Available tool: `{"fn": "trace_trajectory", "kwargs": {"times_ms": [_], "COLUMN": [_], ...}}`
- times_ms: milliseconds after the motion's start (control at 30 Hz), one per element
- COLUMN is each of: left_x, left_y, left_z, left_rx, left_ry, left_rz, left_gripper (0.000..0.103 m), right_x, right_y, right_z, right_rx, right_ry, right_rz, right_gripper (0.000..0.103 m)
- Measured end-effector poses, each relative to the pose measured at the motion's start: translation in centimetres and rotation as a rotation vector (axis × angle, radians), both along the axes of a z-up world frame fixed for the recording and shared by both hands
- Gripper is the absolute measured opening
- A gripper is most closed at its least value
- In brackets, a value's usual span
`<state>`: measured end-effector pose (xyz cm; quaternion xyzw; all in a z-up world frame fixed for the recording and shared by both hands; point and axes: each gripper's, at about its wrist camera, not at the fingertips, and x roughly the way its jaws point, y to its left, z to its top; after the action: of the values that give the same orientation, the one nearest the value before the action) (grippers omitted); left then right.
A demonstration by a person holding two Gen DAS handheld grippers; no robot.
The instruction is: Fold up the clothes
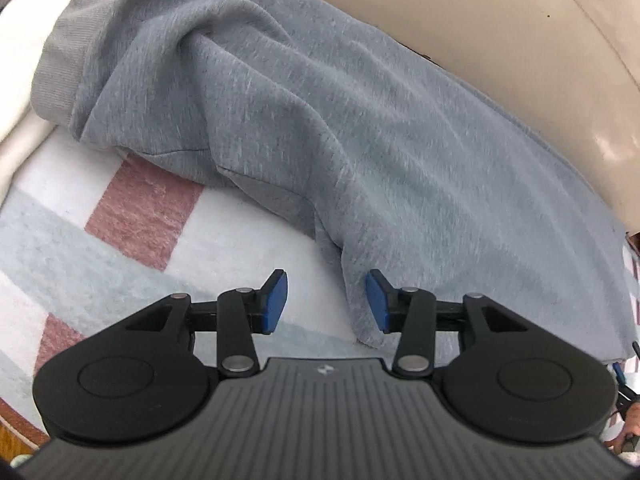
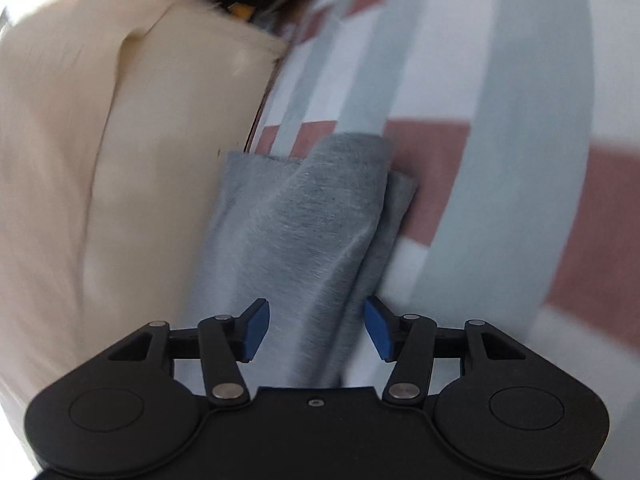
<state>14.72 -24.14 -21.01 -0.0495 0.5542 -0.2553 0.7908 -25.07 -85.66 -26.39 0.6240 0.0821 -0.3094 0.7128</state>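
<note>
Grey garment spread on striped blanket, both tongs open at its edges

Grey garment point(image 1: 360, 128) lies on a striped blanket point(image 1: 132, 208), partly flattened w/ rumples bunched near its ribbed cuff point(image 1: 56, 68); its far edge runs along a beige cushion point(image 1: 500, 20). Left tongs point(image 1: 326, 302) gape wide, holding nothing; one cloth corner hangs down btwn the blue pads, closer to the right pad, not pinched. Right tongs point(image 2: 316, 330) also stand wide open, w/ a narrower folded strip of the same fabric point(image 2: 304, 216) running fwd btwn the pads, no grip. Right view is motion-blurred, so this is probably a sleeve or leg end, can't say which. Judged step: somewhere btwn laying out and grabbing edges for a fold; could equally be just after letting go. Any next grasp needs pads closed on one fabric layer's edge, both sides together, w/o dragging the blanket.
</note>
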Motion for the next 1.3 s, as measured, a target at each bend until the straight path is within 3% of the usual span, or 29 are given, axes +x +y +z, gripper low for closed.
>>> {"fn": "trace_trajectory", "kwargs": {"times_ms": [67,200,300,333,433,500,533,567,600,633,800,867,900,967,1067,1100,1133,1200,1233,1300], "left_x": [0.1,-0.5,-1.1,-1.3,-1.3,-1.2,-1.1,-1.1,-1.0,-0.9,-1.3,-2.3,-2.4,-2.7,-2.9,-3.0,-2.7,-2.0,-1.7,-1.3], "left_y": [0.1,-0.2,-2.2,-2.9,-5.0,-5.3,-5.5,-5.6,-5.8,-6.0,-6.2,-5.4,-4.8,-4.9,-6.1,-6.0,-5.7,-5.1,-4.5,-3.0], "left_z": [-0.5,-2.0,-2.5,-2.6,-2.7,-1.5,-0.9,-0.4,0.2,0.8,3.7,4.8,4.1,1.6,-2.0,-2.3,-2.0,-1.4,-0.9,0.5], "left_rx": [-0.034,-0.122,-0.085,-0.069,0.046,0.024,0.013,0.002,-0.009,-0.02,-0.058,-0.053,-0.053,-0.028,0.079,0.08,0.064,0.049,0.043,0.023], "left_ry": [0.024,0.091,0.017,-0.016,-0.13,-0.148,-0.158,-0.167,-0.176,-0.186,-0.214,-0.195,-0.149,-0.059,-0.046,-0.049,-0.048,-0.035,-0.039,-0.079], "left_rz": [-0.002,-0.04,-0.096,-0.114,-0.104,-0.085,-0.076,-0.067,-0.058,-0.049,-0.024,-0.038,-0.038,-0.046,-0.116,-0.115,-0.105,-0.087,-0.072,-0.035], "left_gripper": [0.045,0.049,0.056,0.066,0.094,0.1,0.098,0.09,0.032,0.011,0.011,0.011,0.011,0.012,0.022,0.024,0.031,0.045,0.046,0.046], "right_x": [0.8,3.4,5.1,5.6,6.9,6.9,7.0,7.2,7.3,7.3,6.4,5.6,5.0,3.7,2.8,3.0,2.9,2.7,2.4,2.5], "right_y": [0.0,0.1,-0.5,-0.7,-1.2,-1.6,-1.8,-2.0,-2.2,-2.3,0.5,2.1,2.4,1.6,0.5,0.4,0.5,0.8,1.2,1.9], "right_z": [-0.2,0.7,0.8,0.9,1.0,1.1,1.6,2.2,2.7,3.8,13.1,14.1,13.6,10.9,6.0,5.2,5.4,6.2,7.5,10.5], "right_rx": [-0.021,-0.181,-0.257,-0.271,-0.302,-0.308,-0.317,-0.327,-0.336,-0.361,-0.632,-0.712,-0.723,-0.646,-0.499,-0.474,-0.46,-0.438,-0.44,-0.485], "right_ry": [-0.008,0.09,0.14,0.161,0.239,0.237,0.242,0.247,0.252,0.254,0.258,0.321,0.374,0.427,0.578,0.641,0.669,0.735,0.79,0.792], "right_rz": [-0.022,-0.006,-0.012,-0.008,0.003,0.009,0.018,0.027,0.036,0.043,-0.016,-0.054,-0.064,-0.055,-0.02,-0.001,-0.019,-0.078,-0.154,-0.217], "right_gripper": [0.058,0.058,0.058,0.056,0.016,0.013,0.01,0.009,0.008,0.007,0.005,0.005,0.005,0.005,0.006,0.007,0.012,0.035,0.052,0.052]}}
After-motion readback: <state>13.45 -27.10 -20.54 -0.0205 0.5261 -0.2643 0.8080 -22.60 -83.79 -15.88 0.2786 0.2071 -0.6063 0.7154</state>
